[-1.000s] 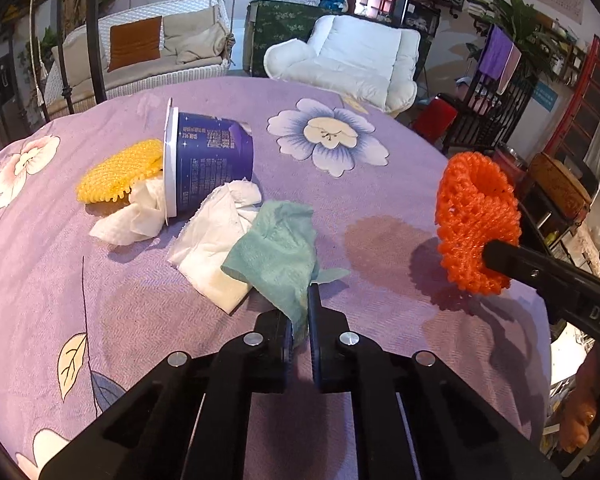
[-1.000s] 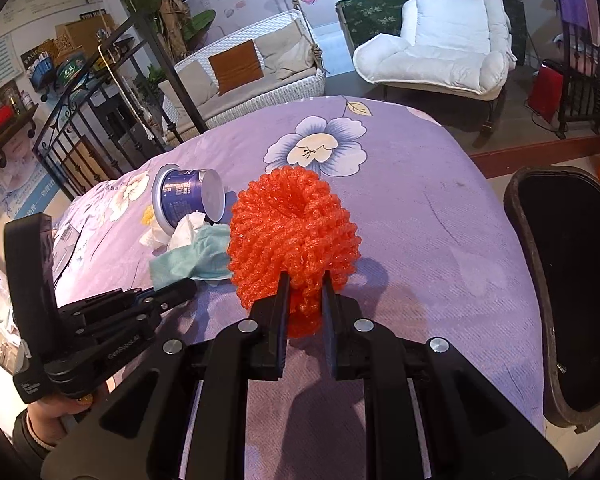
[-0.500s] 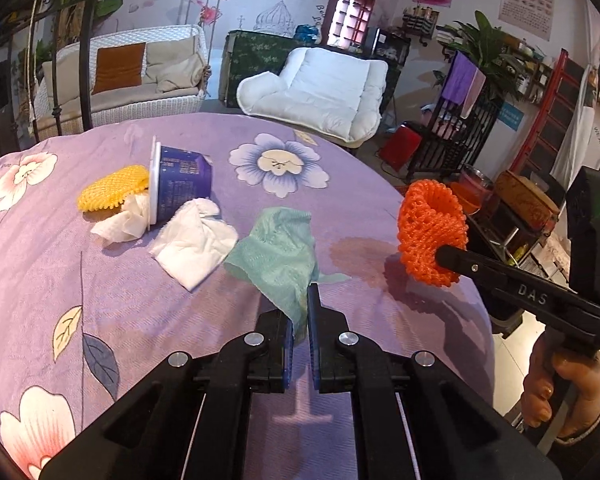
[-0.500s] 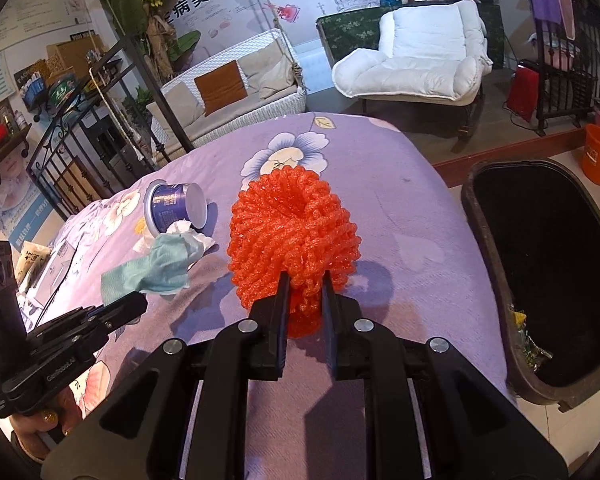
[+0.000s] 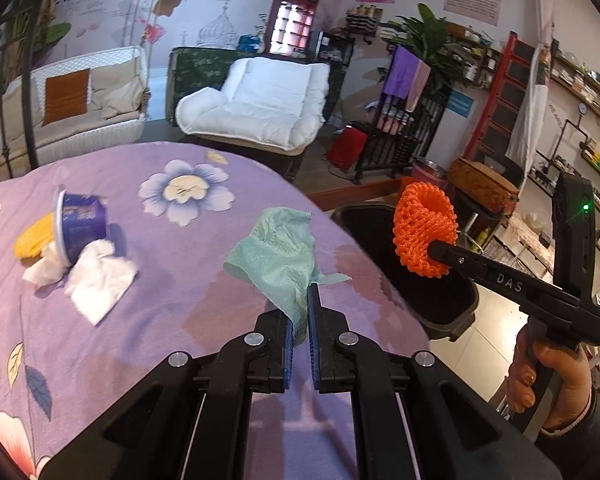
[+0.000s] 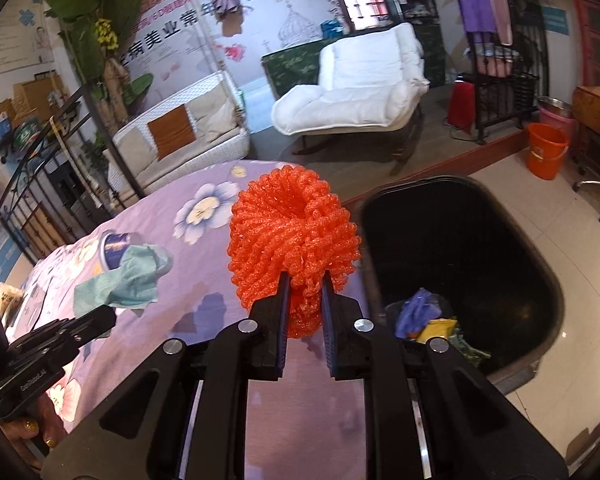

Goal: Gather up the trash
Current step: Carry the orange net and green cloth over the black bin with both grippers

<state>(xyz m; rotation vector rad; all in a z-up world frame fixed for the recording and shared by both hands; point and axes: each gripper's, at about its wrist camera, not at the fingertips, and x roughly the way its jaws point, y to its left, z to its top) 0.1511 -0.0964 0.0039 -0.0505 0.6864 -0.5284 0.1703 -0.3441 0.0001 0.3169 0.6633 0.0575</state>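
Observation:
My left gripper (image 5: 301,312) is shut on a green paper towel (image 5: 278,254), which hangs lifted above the purple flowered table (image 5: 188,280). Held by a hand to the right, my right gripper (image 6: 303,288) is shut on an orange foam fruit net (image 6: 294,236), carried near the table's right edge; the net (image 5: 424,228) also shows in the left wrist view. Just past that edge, a black trash bin (image 6: 460,248) stands on the floor with some waste at its bottom. On the table lie a tipped blue cup (image 5: 78,224), white tissues (image 5: 96,280) and a yellow foam net (image 5: 32,236).
A white armchair (image 5: 260,104) and a wicker sofa (image 5: 84,108) stand beyond the table. An orange bucket (image 6: 546,150) and a black metal rack (image 6: 500,80) are on the floor to the right. Tiled floor surrounds the bin.
Both grippers have moved right toward the table edge with their loads. The green towel has come up off the white tissues, and the bin has come into view below the orange net.

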